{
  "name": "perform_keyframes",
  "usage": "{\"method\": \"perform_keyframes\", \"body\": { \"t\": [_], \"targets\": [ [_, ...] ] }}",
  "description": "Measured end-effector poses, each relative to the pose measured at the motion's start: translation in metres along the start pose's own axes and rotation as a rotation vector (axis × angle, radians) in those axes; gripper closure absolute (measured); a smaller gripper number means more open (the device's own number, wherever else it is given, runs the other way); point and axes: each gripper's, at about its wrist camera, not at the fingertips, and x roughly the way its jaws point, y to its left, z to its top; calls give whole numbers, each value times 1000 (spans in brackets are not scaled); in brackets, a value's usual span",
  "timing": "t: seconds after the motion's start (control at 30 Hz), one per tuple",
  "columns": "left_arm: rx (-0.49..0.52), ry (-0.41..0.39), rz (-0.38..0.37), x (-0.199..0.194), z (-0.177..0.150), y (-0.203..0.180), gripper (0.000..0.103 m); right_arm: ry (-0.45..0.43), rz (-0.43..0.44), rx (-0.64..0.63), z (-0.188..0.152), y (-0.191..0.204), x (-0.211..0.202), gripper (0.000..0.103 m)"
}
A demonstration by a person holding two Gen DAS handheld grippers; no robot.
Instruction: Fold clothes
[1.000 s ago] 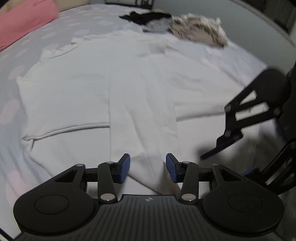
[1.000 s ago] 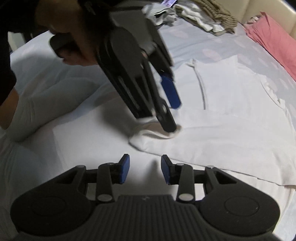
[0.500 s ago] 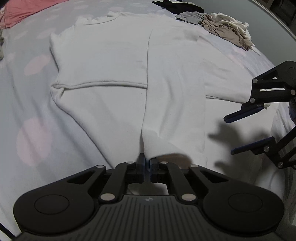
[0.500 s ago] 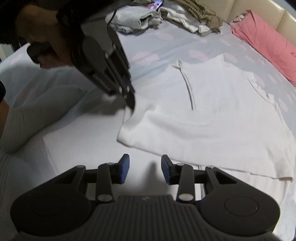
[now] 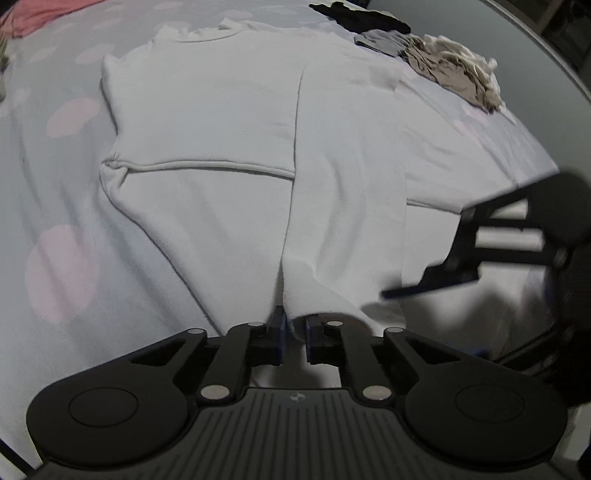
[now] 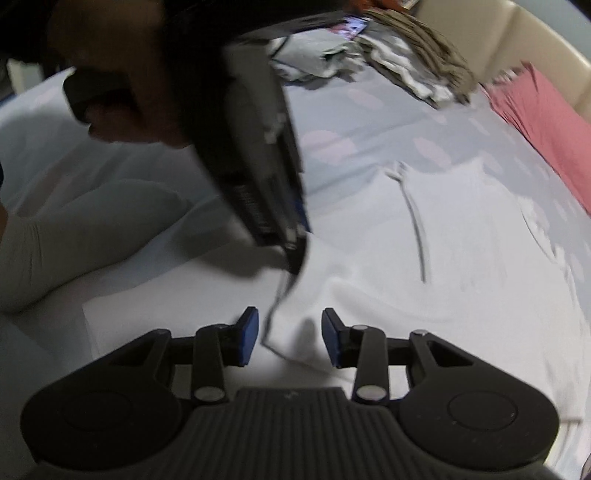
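Observation:
A white long-sleeved top (image 5: 207, 122) lies flat on the bed, neck at the far end, with one side folded over as a long strip (image 5: 347, 206) that runs toward me. My left gripper (image 5: 294, 334) is shut on the near left corner of that strip, and the cloth is pinched between its blue pads. From the right wrist view the left gripper (image 6: 293, 264) comes down from above, held by a hand (image 6: 122, 70). My right gripper (image 6: 290, 338) is open. The strip's near edge (image 6: 295, 350) lies loose between its pads.
The sheet (image 5: 62, 273) is pale grey with pink spots. A beige and white clothes heap (image 5: 454, 74) and dark garments (image 5: 369, 18) lie at the far right. A pink pillow (image 6: 546, 118) sits by the cream headboard (image 6: 517, 40). A white-sleeved limb (image 6: 74, 229) rests at the left.
The left gripper went from open to shut on the strip's corner and rolled. The right gripper slid in toward the same edge, which now lies between its pads.

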Motion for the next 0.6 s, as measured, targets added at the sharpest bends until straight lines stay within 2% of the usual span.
{"method": "perform_keyframes", "body": {
  "t": [0.07, 0.1, 0.23, 0.4, 0.5, 0.6],
  "targets": [
    [-8, -2, 5, -1, -1, 3, 99, 34, -14, -42, -1, 8, 9, 74],
    [-16, -10, 8, -2, -2, 5, 99, 64, -9, -68, -2, 11, 13, 90],
    [-46, -33, 3, -9, -6, 12, 103, 48, -9, -71, -2, 8, 7, 95],
    [-24, -16, -22, -21, -14, 13, 103, 5, 66, -59, 2, -3, -7, 95],
    [-18, -29, -6, -32, -17, 14, 103, 6, 72, -65, 2, -4, -9, 95],
    [-34, -52, 20, -42, -15, 19, 103, -58, 82, -59, 9, -3, -18, 95]
  ]
}}
